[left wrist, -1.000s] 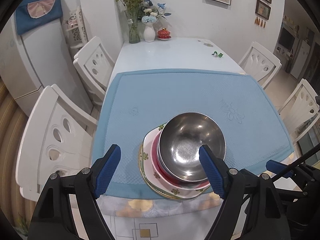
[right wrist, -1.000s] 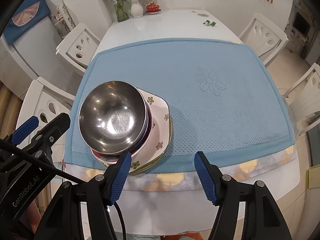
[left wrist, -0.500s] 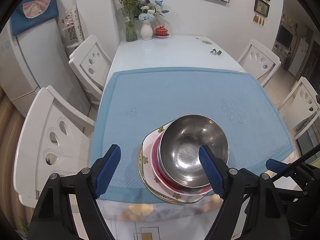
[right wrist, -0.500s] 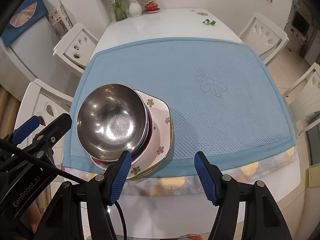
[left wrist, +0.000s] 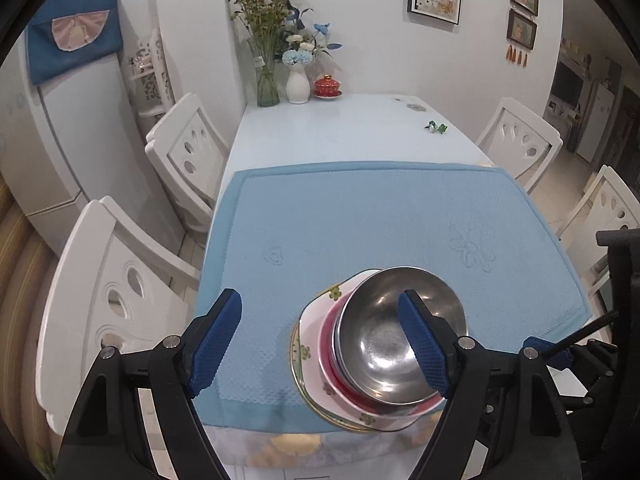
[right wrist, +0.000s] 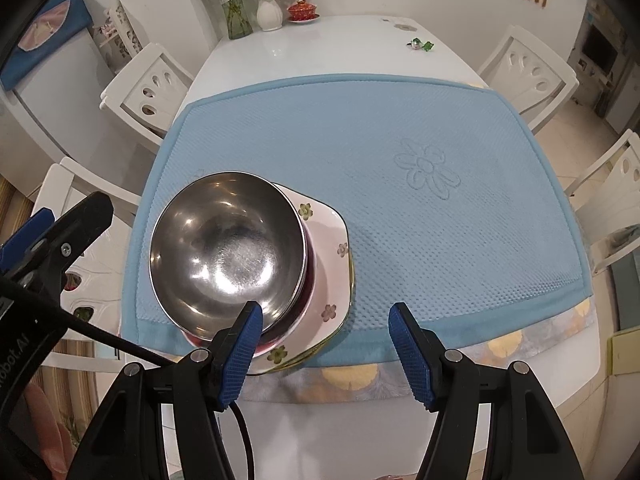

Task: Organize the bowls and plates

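A steel bowl (left wrist: 396, 332) (right wrist: 226, 248) sits on top of a red bowl (left wrist: 326, 344), on a white flowered plate (left wrist: 310, 334) (right wrist: 328, 264), on a green-rimmed plate, all stacked near the front edge of the blue mat (left wrist: 360, 216) (right wrist: 400, 128). My left gripper (left wrist: 320, 340) is open and empty, held above and in front of the stack, its right finger over the steel bowl in view. My right gripper (right wrist: 326, 344) is open and empty, just right of the stack's front edge.
The white table (left wrist: 332, 132) carries a vase of flowers (left wrist: 298, 80), a glass vase (left wrist: 267, 84), a red lidded cup (left wrist: 327, 86) and a small green item (left wrist: 437, 128) at the far end. White chairs (left wrist: 116, 292) stand on both sides. A fridge stands at left.
Both grippers have drawn back and away from the stack. In the left view the stack has slid right and lower. The dishes themselves have not moved.
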Action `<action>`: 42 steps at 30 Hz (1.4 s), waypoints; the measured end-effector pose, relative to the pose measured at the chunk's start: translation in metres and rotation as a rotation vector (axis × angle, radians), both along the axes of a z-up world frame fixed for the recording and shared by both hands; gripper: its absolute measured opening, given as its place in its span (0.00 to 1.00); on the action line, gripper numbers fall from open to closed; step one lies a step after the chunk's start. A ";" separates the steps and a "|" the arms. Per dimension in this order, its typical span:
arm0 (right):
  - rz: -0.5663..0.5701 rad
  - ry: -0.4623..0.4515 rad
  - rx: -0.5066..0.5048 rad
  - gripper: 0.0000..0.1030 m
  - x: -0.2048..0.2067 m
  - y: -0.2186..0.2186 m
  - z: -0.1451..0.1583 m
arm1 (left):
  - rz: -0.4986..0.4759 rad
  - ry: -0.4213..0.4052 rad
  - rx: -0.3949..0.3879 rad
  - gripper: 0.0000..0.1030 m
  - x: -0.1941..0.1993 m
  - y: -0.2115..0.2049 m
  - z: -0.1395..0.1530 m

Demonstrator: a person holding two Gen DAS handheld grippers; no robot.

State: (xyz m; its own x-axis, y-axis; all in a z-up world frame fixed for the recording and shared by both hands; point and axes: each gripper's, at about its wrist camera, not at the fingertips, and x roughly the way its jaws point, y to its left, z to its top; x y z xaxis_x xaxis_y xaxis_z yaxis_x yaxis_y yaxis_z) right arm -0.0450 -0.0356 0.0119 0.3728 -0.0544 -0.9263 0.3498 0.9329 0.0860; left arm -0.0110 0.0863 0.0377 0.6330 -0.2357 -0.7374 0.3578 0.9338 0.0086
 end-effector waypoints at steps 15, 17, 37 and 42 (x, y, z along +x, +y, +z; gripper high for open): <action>-0.062 -0.002 0.004 0.61 -0.003 0.004 -0.004 | -0.018 -0.070 0.041 0.86 0.002 0.000 0.004; -0.054 0.001 -0.001 0.61 -0.003 0.005 -0.004 | -0.012 -0.073 0.047 0.86 0.002 0.000 0.004; -0.011 -0.021 -0.022 0.61 0.003 0.007 -0.002 | 0.022 0.041 0.037 0.86 0.008 0.006 -0.013; -0.027 -0.011 -0.003 0.61 0.002 0.005 -0.005 | 0.009 0.076 0.040 0.86 0.009 0.004 -0.021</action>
